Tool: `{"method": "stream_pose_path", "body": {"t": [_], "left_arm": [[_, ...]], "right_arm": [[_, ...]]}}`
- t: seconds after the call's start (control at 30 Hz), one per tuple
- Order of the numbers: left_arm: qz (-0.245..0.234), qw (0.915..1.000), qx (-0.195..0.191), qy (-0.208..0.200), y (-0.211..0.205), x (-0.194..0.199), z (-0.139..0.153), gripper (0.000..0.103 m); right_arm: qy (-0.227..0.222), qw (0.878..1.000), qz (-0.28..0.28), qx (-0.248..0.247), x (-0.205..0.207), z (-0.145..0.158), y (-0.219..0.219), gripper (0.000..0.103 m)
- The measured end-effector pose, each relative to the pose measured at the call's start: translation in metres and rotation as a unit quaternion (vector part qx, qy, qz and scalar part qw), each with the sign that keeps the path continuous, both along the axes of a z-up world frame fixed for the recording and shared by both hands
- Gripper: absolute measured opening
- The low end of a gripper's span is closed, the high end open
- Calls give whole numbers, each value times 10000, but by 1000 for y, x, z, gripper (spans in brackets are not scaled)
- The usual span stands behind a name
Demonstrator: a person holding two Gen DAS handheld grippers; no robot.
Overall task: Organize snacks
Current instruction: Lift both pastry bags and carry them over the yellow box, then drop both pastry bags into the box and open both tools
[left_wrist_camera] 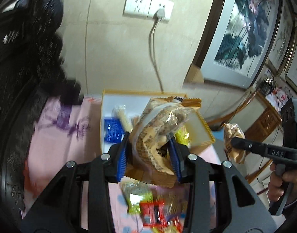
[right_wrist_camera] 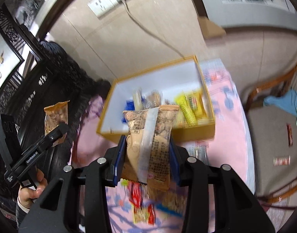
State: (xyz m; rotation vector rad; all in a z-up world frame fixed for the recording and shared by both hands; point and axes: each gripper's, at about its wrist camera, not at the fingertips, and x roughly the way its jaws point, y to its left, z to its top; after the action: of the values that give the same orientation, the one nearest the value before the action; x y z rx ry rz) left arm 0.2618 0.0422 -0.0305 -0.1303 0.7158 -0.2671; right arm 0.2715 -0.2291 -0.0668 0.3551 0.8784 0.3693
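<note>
Pink flowered cloth on the table (right_wrist_camera: 231, 136) was still littered with loose wrappers, so I'd call it maybe half done. Each gripper had its fingers clamped on a tan crinkly peanut snack packet, the left gripper (left_wrist_camera: 150, 155) on one packet (left_wrist_camera: 160, 124) and the right gripper (right_wrist_camera: 146, 160) on the other (right_wrist_camera: 150, 136), both lifted above the yellow-edged white cardboard box (right_wrist_camera: 167, 73), which already had several snacks in it.

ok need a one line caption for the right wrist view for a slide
Right gripper shut on a tan snack packet above the yellow-rimmed box of snacks, pink cloth beneath.
</note>
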Motion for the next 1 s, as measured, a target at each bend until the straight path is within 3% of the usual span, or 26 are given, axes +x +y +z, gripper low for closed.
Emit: {"method": "stream_pose_path", "body": {"t": [0.23,0.43,0.5,0.53,0.6,0.67,0.8,1.0], "left_arm": [[-90,9994,84,-332,-20,54,35,38],[-72,9992,115,-369,-28,84,41,40],[153,9990,195,-379,-29,92,43,73],[448,9976,299,-447,-28,91,45,101],[775,9944,256,-666,-21,81,50,101],[645,9958,15,-645,-14,72,50,101],[758,9959,-94,-484,-1,56,40,101],[915,9957,-41,-103,12,23,7,101]], "right_arm": [[-466,9989,27,-72,46,33,6,41],[-675,9976,-1,-133,74,46,8,42],[-765,9968,-67,-215,79,48,9,47],[-816,9961,-189,-272,80,51,7,65],[-1007,9937,-414,-264,71,56,-1,80],[-1105,9931,-299,-272,64,55,-4,81],[-1036,9933,-99,-498,45,37,-8,81],[-332,9980,19,-535,12,-12,-17,81]]}}
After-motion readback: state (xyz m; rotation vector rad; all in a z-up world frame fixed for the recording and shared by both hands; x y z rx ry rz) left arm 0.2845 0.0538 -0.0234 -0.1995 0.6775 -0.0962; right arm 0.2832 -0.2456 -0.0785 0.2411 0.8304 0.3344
